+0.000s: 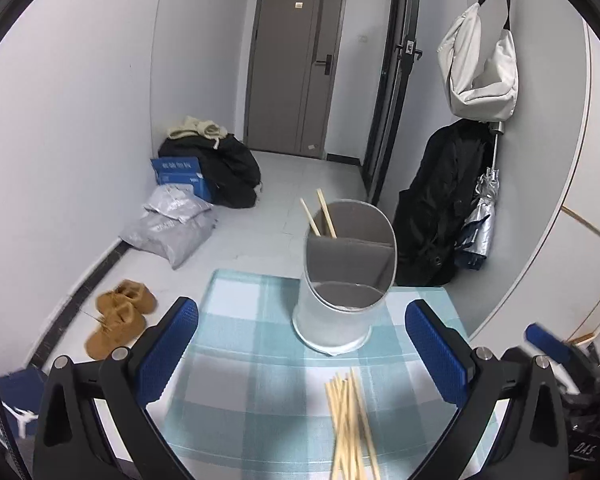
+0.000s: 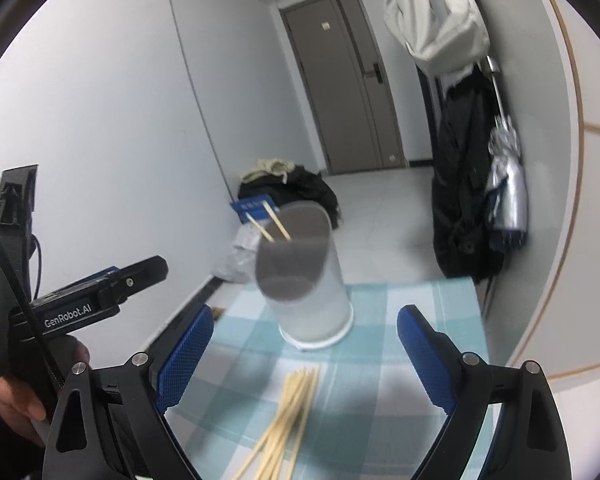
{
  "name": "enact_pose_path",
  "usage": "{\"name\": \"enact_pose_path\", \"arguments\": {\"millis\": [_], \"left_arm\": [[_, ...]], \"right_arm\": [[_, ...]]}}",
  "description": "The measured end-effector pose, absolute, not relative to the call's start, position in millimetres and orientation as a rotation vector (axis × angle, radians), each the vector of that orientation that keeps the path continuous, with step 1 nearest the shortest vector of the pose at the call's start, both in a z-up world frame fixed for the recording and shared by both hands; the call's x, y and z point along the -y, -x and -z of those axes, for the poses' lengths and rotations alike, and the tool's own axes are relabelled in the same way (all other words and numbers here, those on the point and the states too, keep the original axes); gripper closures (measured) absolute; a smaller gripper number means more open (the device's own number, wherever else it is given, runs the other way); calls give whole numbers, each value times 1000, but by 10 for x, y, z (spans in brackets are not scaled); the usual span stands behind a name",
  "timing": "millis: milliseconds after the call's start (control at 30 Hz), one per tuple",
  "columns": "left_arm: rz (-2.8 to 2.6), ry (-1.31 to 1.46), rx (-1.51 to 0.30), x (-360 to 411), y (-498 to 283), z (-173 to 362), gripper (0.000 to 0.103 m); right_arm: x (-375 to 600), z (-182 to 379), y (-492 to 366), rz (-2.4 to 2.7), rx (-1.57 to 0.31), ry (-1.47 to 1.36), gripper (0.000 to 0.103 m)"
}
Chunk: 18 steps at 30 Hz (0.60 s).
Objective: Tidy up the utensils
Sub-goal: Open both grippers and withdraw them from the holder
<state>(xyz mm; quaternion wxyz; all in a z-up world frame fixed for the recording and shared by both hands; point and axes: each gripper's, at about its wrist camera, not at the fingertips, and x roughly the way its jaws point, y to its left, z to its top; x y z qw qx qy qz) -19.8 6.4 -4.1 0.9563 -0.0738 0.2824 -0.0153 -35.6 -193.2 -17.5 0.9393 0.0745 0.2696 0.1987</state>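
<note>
Two chopsticks (image 1: 319,216) stand in the holder (image 1: 340,280); both tongs (image 1: 302,344) (image 2: 305,354) spread, empty.

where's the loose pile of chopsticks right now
The loose chopsticks lie on the checked tablecloth at the near edge of both wrist views, just in front of the white holder, which already has two chopsticks in its back compartment.

Checked table (image 1: 236,380): utensil holder (image 1: 332,320) upright, loose chopsticks (image 1: 350,420) near.
</note>
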Motion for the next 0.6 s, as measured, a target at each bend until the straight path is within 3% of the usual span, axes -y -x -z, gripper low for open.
{"name": "enact_pose_path", "arguments": {"millis": [300, 600], "left_arm": [[-2, 133, -645, -69, 28, 451, 1], [-66, 150, -743, -203, -214, 734, 1]], "right_arm": [[1908, 604, 223, -344, -671, -101, 10], [1732, 1062, 1, -340, -871, -16, 21]]}}
